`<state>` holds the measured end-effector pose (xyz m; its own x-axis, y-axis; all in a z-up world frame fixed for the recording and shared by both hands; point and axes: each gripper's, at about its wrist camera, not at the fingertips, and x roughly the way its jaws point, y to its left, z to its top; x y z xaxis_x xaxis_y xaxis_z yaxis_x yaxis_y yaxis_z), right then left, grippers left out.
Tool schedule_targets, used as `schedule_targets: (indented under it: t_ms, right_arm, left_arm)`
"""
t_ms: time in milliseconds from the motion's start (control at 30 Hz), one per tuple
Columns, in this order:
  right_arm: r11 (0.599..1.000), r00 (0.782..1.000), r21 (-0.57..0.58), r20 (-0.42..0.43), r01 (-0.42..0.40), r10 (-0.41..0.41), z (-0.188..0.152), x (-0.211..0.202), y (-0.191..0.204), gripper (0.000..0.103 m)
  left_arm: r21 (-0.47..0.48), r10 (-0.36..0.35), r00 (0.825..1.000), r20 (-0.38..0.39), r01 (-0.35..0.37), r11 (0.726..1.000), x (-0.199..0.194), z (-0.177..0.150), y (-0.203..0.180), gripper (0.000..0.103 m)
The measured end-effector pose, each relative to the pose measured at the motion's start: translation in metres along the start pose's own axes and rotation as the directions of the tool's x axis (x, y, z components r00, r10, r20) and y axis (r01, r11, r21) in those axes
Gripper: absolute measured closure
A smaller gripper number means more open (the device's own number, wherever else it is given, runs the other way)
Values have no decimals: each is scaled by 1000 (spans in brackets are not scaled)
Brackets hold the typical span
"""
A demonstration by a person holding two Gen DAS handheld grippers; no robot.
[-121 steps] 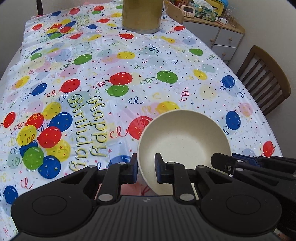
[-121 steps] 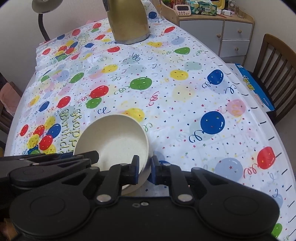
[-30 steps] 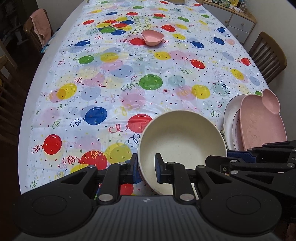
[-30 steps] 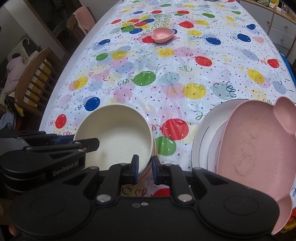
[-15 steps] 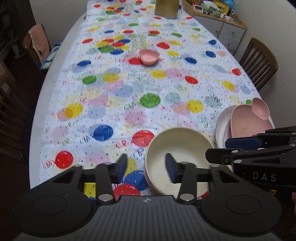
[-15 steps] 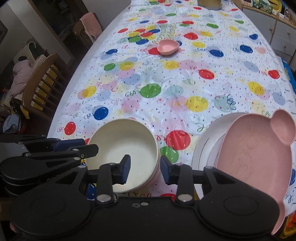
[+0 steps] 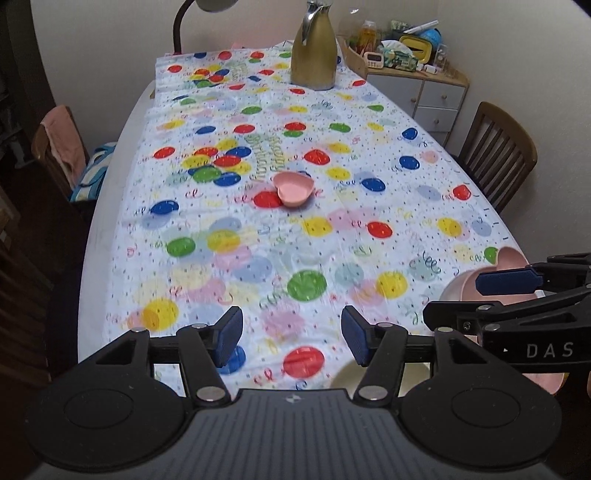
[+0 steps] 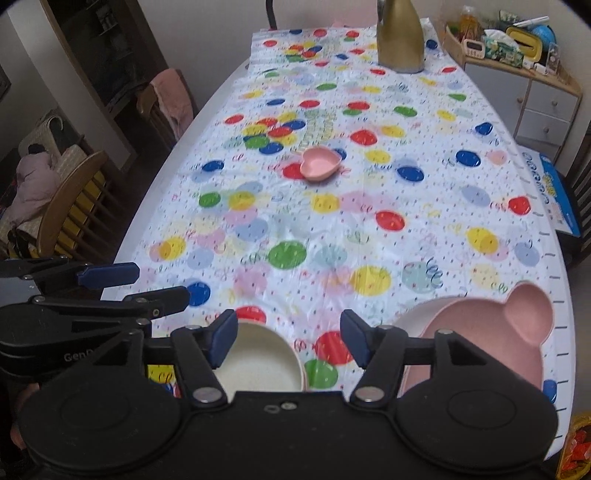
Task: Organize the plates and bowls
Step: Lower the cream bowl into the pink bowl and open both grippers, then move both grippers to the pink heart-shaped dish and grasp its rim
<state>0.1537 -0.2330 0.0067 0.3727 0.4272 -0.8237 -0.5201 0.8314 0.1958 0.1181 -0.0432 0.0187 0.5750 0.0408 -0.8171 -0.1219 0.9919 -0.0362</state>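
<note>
A cream bowl rests on the balloon tablecloth near the table's front edge. Just above it my right gripper has its jaws opening, and nothing sits between the pads. My left gripper is also opening and empty, with only the bowl's rim showing below it. Right of the bowl, a pink bear-shaped plate lies on a white plate. A small pink heart-shaped bowl stands alone mid-table. Each gripper shows in the other's view, the left gripper at the left edge and the right gripper at the right edge.
A gold jug stands at the table's far end by a lamp arm. Wooden chairs flank the table on both sides. A cluttered white drawer cabinet is at the back right. A blue box lies beyond the right edge.
Both grippers let go of the cream bowl, spread their jaws and rose. The bowl stays on the table beside the stacked plates, and more of the far table has come into view.
</note>
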Motion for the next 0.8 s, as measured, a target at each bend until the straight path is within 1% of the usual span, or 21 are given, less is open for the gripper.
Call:
schedule_targets:
  t_ms: [133,167,233,267,367,433,500,700,800]
  right_arm:
    - [998,999,54,25,27,-28,14,4,-1,33]
    - [997,999,64,29,32,-34,17,6,-1,32]
    - [996,998,79,35,47,-50,23,10,0,25]
    - [995,998,85,40,53,-57,25,12,1,24]
    - [991,995,113,53,73,-80,34,18,2,23]
    - [986,994,142,56,86,-94,41,24,2,20]
    - [982,993,164,64,91,-103,48,29,3,19]
    - [966,986,233,93,115,-140,75,49,-1,18]
    - [951,980,276,103,139,-173,90,62,-7,18]
  left_arm:
    - [18,-19,1000,5,19,1000,8,14,18,45]
    - [23,-22,1000,2,22,999,10,18,23,44]
    - [35,-31,1000,3,31,999,15,24,33,38]
    - [40,-34,999,5,34,999,18,27,39,37]
    - [47,-53,999,5,53,997,27,36,54,36]
    - [51,-65,998,9,65,997,34,44,63,31]
    - [64,-72,997,22,70,995,42,53,70,27]
    - [89,-89,995,34,86,992,75,89,86,26]
    - [101,-84,996,38,80,992,96,105,90,26]
